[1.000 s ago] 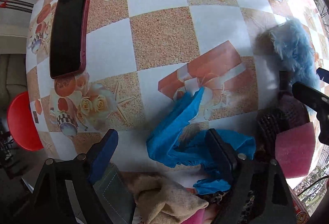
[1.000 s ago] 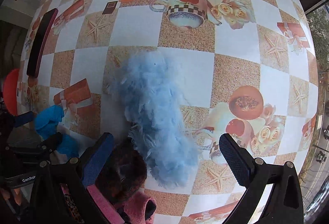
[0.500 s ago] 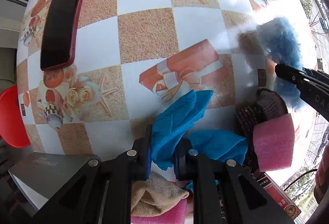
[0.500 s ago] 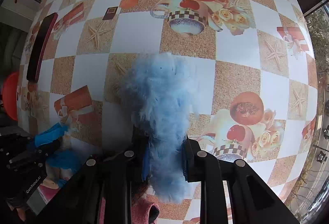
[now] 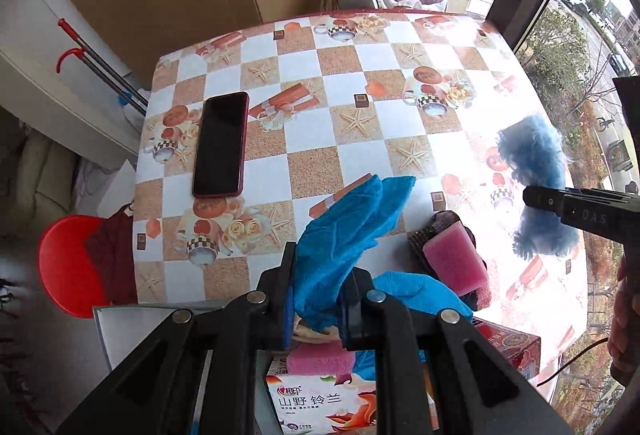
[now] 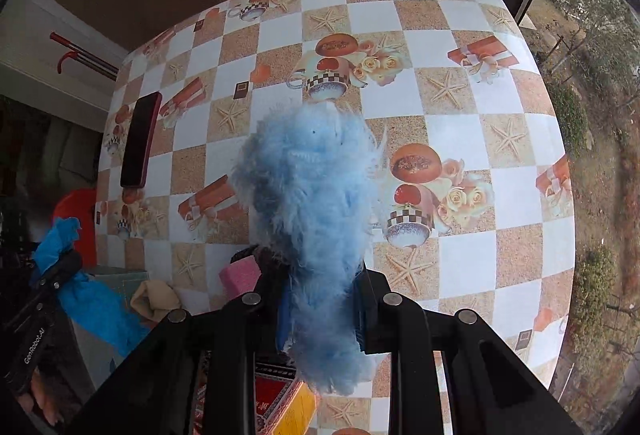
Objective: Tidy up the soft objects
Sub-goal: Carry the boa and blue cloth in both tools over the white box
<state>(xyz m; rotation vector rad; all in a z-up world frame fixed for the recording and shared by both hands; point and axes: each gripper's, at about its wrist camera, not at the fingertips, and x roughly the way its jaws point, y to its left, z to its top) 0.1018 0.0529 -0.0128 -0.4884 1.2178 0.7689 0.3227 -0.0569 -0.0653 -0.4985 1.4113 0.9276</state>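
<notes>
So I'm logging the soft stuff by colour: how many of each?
Blue: 2, cloth in the left jaws, fluffy piece in the right jaws
Pink: 2, sponges
Tan: 1, cloth
Total: 5

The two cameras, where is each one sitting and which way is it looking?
Left wrist view: sits on the left tool, looks steeply down at the table; its fingers pinch a blue cloth; the right tool shows at the right edge.
Right wrist view: sits on the right tool, looks down too; its fingers pinch a fluffy blue toy; the left tool shows at left.
Both show the phone, pink sponge and both blue things.
</notes>
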